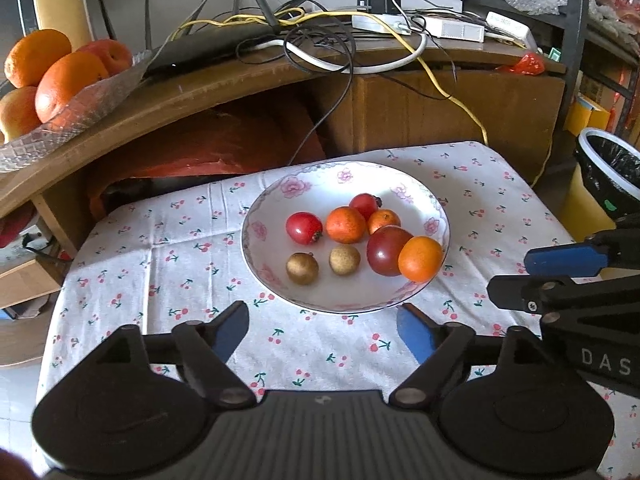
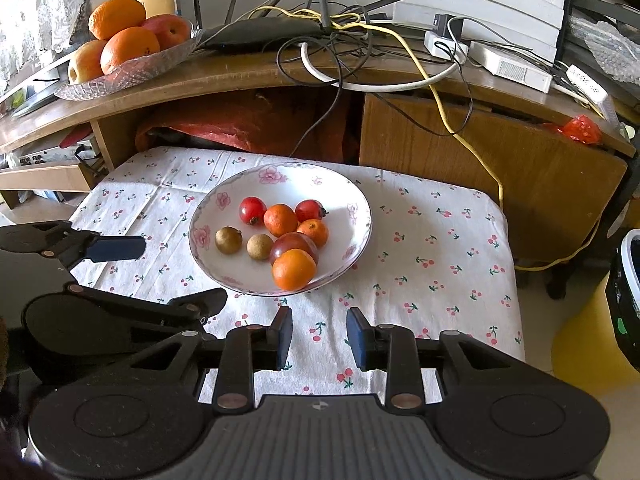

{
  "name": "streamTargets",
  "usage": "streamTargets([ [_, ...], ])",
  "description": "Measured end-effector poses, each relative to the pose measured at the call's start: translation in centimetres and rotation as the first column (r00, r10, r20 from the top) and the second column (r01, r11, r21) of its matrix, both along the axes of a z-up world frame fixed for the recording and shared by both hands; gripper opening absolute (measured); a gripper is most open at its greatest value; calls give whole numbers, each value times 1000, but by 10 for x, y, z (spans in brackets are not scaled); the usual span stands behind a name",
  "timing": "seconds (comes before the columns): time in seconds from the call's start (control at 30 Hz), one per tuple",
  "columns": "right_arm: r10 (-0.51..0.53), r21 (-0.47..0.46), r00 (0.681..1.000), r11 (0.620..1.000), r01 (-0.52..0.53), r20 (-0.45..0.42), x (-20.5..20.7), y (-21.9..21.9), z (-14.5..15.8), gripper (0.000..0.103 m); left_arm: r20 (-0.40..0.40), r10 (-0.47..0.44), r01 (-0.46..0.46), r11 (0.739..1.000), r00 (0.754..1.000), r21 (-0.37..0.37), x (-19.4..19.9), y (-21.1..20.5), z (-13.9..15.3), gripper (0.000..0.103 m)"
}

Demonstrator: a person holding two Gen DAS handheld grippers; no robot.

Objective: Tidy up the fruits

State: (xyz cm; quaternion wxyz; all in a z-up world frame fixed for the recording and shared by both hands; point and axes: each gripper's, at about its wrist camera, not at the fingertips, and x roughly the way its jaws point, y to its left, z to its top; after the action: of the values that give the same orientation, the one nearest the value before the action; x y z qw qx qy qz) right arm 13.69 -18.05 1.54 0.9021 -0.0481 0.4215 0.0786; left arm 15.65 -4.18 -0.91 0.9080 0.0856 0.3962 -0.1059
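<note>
- Fruits (image 2: 280,236) piled in plate (image 2: 224,276) on surface (image 2: 420,248).
- Likely light, round, slippery, soft-skinned; best pinched gently across middle.
- Left tool (image 1: 324,332) spread wide, right tool (image 2: 319,338) parted; both empty.

Behind the cherry-print cloth (image 2: 420,264): wooden shelf (image 2: 248,76) bearing router (image 2: 260,32), tangled cables (image 2: 360,52); right, black-lined bin (image 1: 612,176).

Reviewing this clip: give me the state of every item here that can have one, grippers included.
left gripper: open, empty, short of the plate.
right gripper: open, empty, short of the plate.
floral plate: upright on the cloth, holding eight small fruits.
dark red tomato: in the plate, touching the near orange fruit.
glass tray: on the desk, loaded with big fruit.
bin: open, black liner fitted.
</note>
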Motion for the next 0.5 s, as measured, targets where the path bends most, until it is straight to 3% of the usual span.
streamTargets([
  [0.2, -5, 2, 1000, 1000, 5, 2, -5, -2, 1, 26, 16, 33, -34, 999, 999, 42, -6, -1, 3, 103],
  [0.5, 3, -2, 1000, 1000, -3, 14, -19, 2, 5, 27, 6, 60, -60, 997, 998, 40, -20, 3, 3, 103],
])
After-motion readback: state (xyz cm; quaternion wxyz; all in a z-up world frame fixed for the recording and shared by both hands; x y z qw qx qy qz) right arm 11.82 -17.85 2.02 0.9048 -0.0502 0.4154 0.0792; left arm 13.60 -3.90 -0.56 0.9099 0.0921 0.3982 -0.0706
